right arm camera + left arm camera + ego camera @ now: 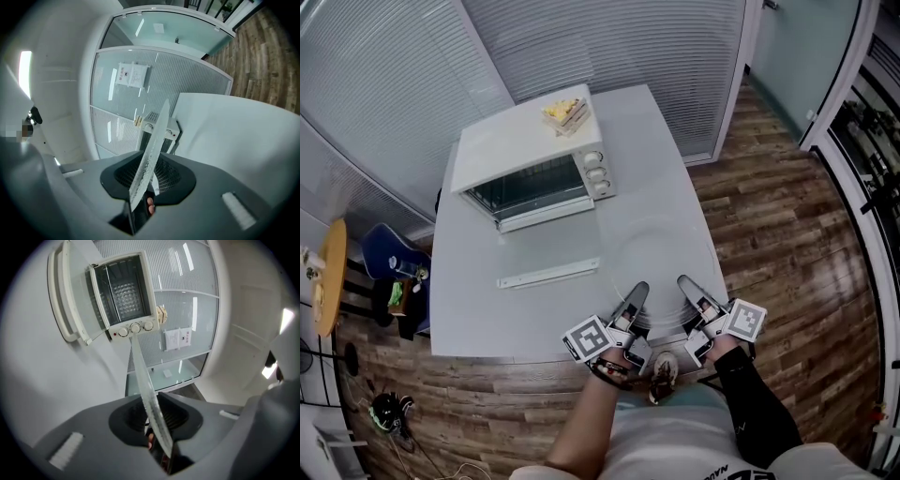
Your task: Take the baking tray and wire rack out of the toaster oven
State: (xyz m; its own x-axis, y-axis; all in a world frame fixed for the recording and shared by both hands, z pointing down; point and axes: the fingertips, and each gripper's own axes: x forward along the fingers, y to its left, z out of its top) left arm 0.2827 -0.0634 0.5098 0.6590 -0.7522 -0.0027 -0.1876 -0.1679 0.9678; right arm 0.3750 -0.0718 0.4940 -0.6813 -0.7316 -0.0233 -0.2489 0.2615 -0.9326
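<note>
**Fingers (637, 292) clamped on the baking tray (661, 253), wire rack (530, 186) yet to come**

Fingers of our left gripper (636, 298) and right gripper (692, 289) are each pinched on the rim of the baking tray. It is a clear, round dish with a patterned edge, and we hold it between the two at the near edge of the white table (478, 309). In the left gripper view, the baking tray (146, 385) runs out edge-on from between the jaws toward the toaster oven (124, 291). The right gripper view shows the same thin translucent rim (151, 152) gripped on the opposite side. We cannot tell whether its underside rests on the tabletop.

The tray sits well apart from the oven, whose glass door lies open and flat with its white handle (548, 274) pointing our way. Bars that look like the wire rack show inside the cavity.

We judge that we are putting the tray down, so the first half of the job is nearly done. Next we need to keep the tray level and lower it until the table bears its weight. Then we spread both pairs of jaws together so neither side tips it, and draw the grippers out sideways. After that we reach over the open door for the rack, keeping clear of the handle.
</note>
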